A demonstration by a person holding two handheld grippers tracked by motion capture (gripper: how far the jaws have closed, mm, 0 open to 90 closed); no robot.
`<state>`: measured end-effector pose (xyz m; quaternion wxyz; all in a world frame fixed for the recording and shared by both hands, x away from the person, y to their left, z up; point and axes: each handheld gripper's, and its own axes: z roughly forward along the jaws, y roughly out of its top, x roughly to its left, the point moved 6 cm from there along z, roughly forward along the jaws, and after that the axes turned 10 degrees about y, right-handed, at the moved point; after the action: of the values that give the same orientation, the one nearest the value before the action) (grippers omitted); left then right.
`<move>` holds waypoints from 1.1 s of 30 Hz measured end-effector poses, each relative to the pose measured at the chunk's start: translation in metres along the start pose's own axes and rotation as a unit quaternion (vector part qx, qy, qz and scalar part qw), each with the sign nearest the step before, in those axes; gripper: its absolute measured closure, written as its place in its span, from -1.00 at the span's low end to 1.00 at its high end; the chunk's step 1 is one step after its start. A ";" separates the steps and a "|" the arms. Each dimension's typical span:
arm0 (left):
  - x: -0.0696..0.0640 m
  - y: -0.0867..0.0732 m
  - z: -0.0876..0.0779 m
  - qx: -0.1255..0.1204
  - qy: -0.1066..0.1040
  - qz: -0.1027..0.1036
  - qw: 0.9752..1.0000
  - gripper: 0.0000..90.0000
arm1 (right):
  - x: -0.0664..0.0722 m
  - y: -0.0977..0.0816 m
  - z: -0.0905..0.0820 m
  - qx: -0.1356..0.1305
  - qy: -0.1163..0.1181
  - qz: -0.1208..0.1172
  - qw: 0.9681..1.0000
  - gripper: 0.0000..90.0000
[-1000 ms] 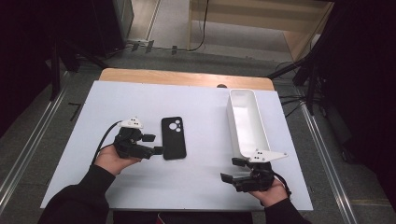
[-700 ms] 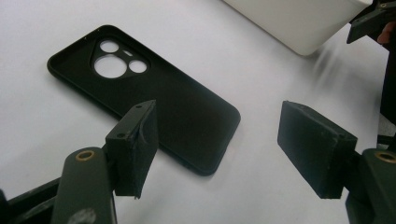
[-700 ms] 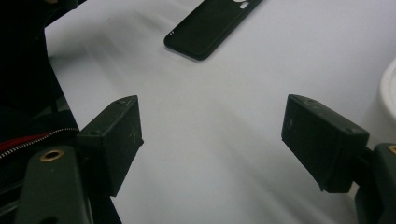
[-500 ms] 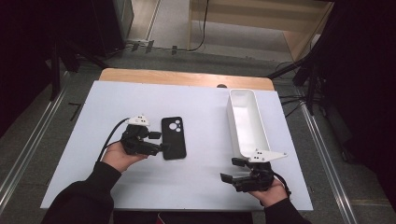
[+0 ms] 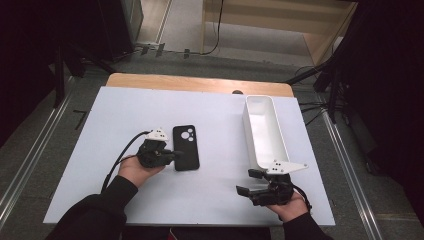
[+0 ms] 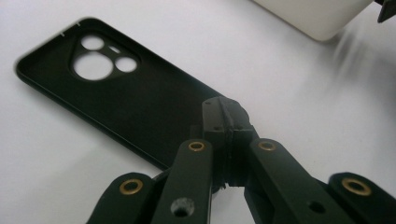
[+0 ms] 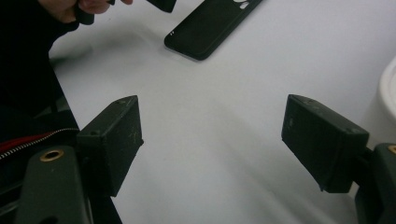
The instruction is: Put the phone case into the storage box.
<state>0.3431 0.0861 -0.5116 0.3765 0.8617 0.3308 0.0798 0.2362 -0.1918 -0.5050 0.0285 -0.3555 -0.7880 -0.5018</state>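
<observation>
High view: our left hand-held gripper [image 5: 172,154] touches the case [image 5: 186,147] lying mid-surface [image 5: 100,150], left of the bin [image 5: 265,131]. Left gripper view: its jaws have just closed, pressed together over the case's [image 6: 116,98] edge. Right gripper view: our right hand-held gripper [image 7: 210,140] stands spread, empty.

Phone case [image 5: 186,148] on table [image 5: 220,115], tray [image 5: 264,131] well apart at right

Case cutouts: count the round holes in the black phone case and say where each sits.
3, all clustered at one end of the case, the end away from the left gripper: one large hole, one smaller above it, one smaller beside it. A slim slot lies between them.
</observation>
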 end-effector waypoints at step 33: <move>0.008 -0.028 0.013 0.059 0.017 -0.001 0.998 0.98 | -0.001 0.002 0.003 0.005 0.006 0.000 1.000 -0.58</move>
<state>0.3402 0.0974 -0.5415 0.3193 0.8806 0.3420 0.0747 0.2387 -0.1892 -0.5055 0.0345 -0.3521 -0.7904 -0.5001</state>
